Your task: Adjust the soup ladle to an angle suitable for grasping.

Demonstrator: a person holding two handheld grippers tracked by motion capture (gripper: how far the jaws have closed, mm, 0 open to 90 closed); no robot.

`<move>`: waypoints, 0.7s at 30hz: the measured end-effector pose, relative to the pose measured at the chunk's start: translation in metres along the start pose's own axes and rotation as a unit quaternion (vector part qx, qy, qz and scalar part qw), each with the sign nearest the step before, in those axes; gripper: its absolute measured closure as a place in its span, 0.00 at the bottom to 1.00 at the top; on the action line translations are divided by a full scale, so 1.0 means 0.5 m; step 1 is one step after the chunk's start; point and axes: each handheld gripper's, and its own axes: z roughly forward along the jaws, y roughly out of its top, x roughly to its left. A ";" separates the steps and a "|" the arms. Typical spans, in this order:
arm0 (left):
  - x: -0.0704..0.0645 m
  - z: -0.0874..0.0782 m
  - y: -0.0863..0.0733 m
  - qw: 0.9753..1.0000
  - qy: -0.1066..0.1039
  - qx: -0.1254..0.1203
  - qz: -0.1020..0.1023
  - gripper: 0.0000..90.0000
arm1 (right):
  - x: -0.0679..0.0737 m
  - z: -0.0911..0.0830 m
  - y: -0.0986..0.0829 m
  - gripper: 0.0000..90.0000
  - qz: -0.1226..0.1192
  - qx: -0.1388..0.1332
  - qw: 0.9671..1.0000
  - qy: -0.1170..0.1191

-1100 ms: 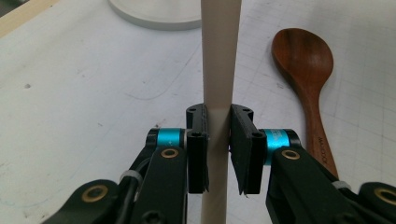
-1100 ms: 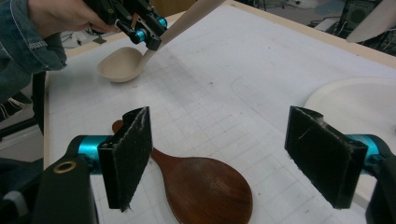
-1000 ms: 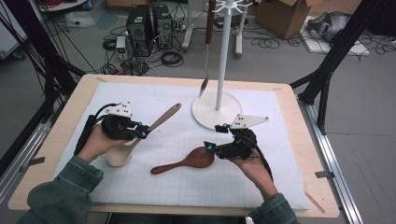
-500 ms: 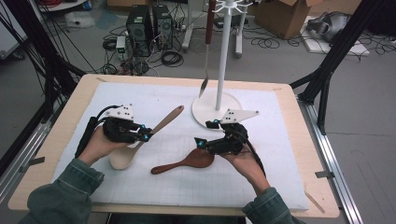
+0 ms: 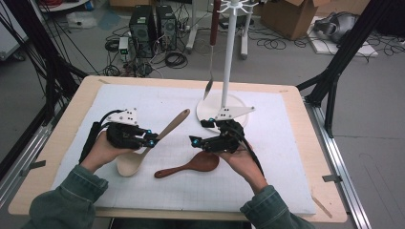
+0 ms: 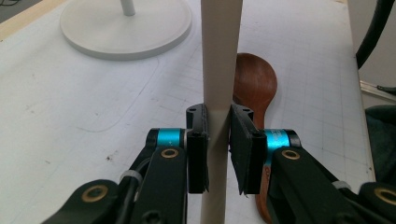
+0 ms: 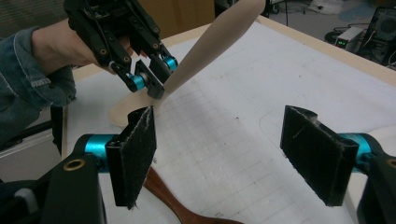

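Currently my left gripper [image 5: 152,139] is clamped on the handle of the pale wooden spoon [image 6: 219,70], jaws pressed flat on both sides near mid-handle, so the handle tilts up while the bowl rests on the white gridded mat [image 5: 157,105]. My right gripper [image 7: 224,154] stands wide open with nothing between its pads, hovering just above the dark reddish-brown wooden spoon [image 5: 191,165], presumably ready to take it. Beyond, a slim red-handled utensil [image 5: 212,52] hangs from the white hook stand [image 5: 228,57], the likely destination.
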 end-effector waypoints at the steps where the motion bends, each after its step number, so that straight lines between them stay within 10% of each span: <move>1: -0.002 0.001 0.000 1.000 -0.001 -0.001 -0.001 0.85 | 0.001 0.003 0.002 0.30 0.000 0.002 1.000 0.000; 21: -0.028 0.028 0.020 0.999 -0.029 -0.007 0.013 0.85 | 0.018 0.031 0.038 0.49 0.006 0.002 1.000 0.016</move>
